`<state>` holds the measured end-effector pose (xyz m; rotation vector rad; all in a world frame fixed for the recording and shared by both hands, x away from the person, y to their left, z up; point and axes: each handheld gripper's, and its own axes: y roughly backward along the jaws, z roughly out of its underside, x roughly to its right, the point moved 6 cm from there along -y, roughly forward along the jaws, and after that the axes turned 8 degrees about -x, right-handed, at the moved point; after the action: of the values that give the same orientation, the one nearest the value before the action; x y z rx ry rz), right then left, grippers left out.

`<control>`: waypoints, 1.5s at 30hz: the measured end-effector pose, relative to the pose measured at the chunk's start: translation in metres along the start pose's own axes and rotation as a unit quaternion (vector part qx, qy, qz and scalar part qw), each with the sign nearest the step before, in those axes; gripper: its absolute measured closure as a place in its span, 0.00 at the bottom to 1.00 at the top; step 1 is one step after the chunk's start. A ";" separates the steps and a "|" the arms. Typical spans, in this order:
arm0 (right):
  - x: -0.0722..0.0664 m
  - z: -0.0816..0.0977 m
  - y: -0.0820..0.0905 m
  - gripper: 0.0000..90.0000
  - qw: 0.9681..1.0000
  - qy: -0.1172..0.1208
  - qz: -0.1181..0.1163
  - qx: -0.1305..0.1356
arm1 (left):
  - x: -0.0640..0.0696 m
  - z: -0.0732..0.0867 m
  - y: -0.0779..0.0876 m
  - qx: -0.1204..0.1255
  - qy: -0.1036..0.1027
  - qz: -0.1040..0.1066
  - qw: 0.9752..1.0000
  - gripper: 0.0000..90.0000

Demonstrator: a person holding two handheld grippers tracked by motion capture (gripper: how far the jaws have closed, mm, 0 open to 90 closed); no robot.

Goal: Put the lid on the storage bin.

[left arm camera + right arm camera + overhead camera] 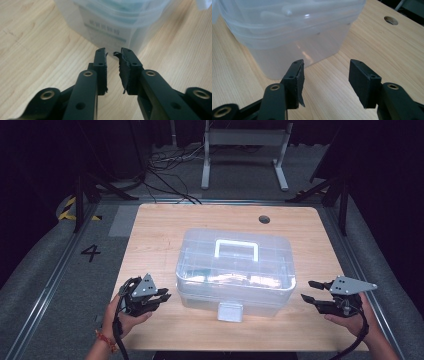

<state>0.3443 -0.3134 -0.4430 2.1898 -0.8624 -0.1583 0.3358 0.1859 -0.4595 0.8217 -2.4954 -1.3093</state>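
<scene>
Translucent glossy plastic box [235, 270], matt wooden table [150, 230]

A lab-style recording bay, this one: a lone wooden table [150, 227] with a cable hole [264, 219] sits on grey floor matting, black curtains closing in on both sides. There's a painted 4 [91, 252] on the floor, hazard tape [66, 210] by a stand, loose cables [167, 162] and a white frame [245, 150] behind.

obstacle: clear plastic storage box [234, 270] mid-table, latch [230, 311] jutting at front | free: bare wooden table [155, 227] left, right and behind box | cable hole [264, 219] far right corner
</scene>
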 end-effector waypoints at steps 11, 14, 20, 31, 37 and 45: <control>0.014 0.039 -0.004 0.49 0.999 -0.030 0.014 -0.036 | -0.003 0.034 -0.022 -0.072 -0.007 -0.031 0.997 0.54; 0.019 0.054 -0.003 0.48 0.998 -0.048 0.015 -0.037 | -0.007 0.044 -0.024 -0.075 0.004 -0.033 0.997 0.46; 0.027 0.080 -0.002 0.43 0.996 -0.078 0.023 -0.046 | -0.012 0.059 -0.027 -0.074 0.030 -0.033 0.996 0.33; 0.044 0.110 -0.004 0.33 0.988 -0.144 0.044 -0.034 | -0.015 0.075 -0.030 -0.008 0.096 -0.017 0.995 0.17; 0.047 0.117 -0.013 0.31 0.985 -0.161 0.043 -0.048 | -0.014 0.075 -0.030 -0.008 0.105 -0.022 0.994 0.16; 0.048 0.117 -0.013 0.30 0.985 -0.162 0.041 -0.049 | -0.015 0.075 -0.030 -0.008 0.102 -0.025 0.994 0.16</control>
<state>0.3452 -0.4086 -0.5272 2.0632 -1.0983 -0.5169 0.3273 0.2328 -0.5267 0.9688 -2.3161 -1.1930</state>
